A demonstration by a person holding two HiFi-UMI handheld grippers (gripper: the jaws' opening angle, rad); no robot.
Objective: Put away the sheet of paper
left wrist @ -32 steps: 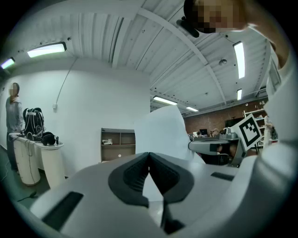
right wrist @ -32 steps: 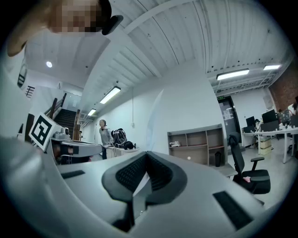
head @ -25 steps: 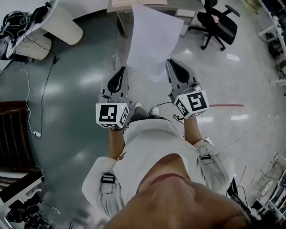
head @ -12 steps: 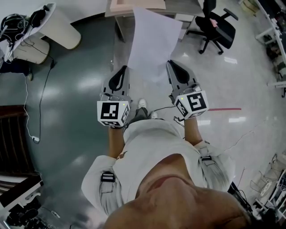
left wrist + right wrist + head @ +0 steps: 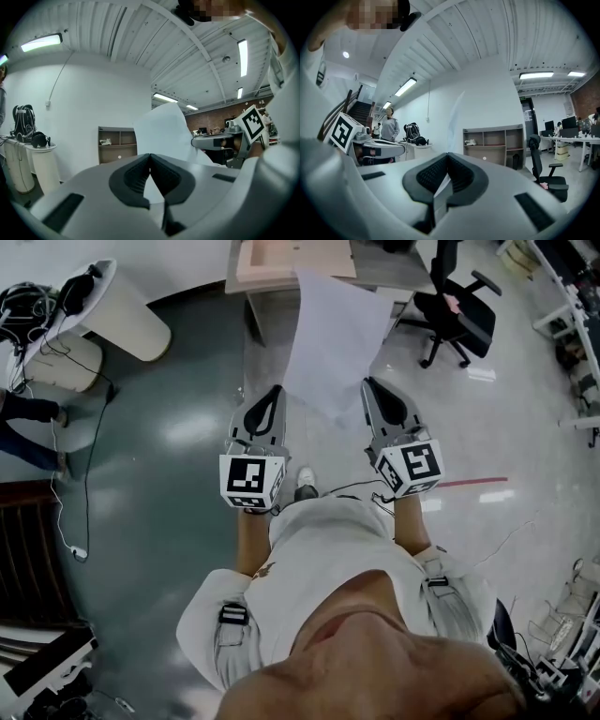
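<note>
Glossy floor [image 5: 169, 427], grey-green on our left, white on our right, fills the head view. Straight ahead we see a tan-topped cabinet [image 5: 291, 259]; both gripper views show an open shelf unit [image 5: 117, 145] dead ahead, probably the same piece. Black office chair [image 5: 459, 310] sits off to the right, well apart. Next, the sheet of paper [image 5: 337, 334]: it is up in the air between us and the cabinet, resting on nothing. Its long axis runs away from us, near edge at the tongs, far end reaching toward the cabinet. We have the left gripper [image 5: 270, 399] clamped on the left side of that near edge; its own view shows jaws pressed together with white paper rising out of the gap. Our right gripper [image 5: 375, 392] is pinched on the right side, paper seen edge-on between its pads. Both hold the same end, neither nearer the shelf. We judge the coming move as a straight carry forward, leading with the free far end. That end is floppy, so it may curl or catch on the shelf front.
</note>
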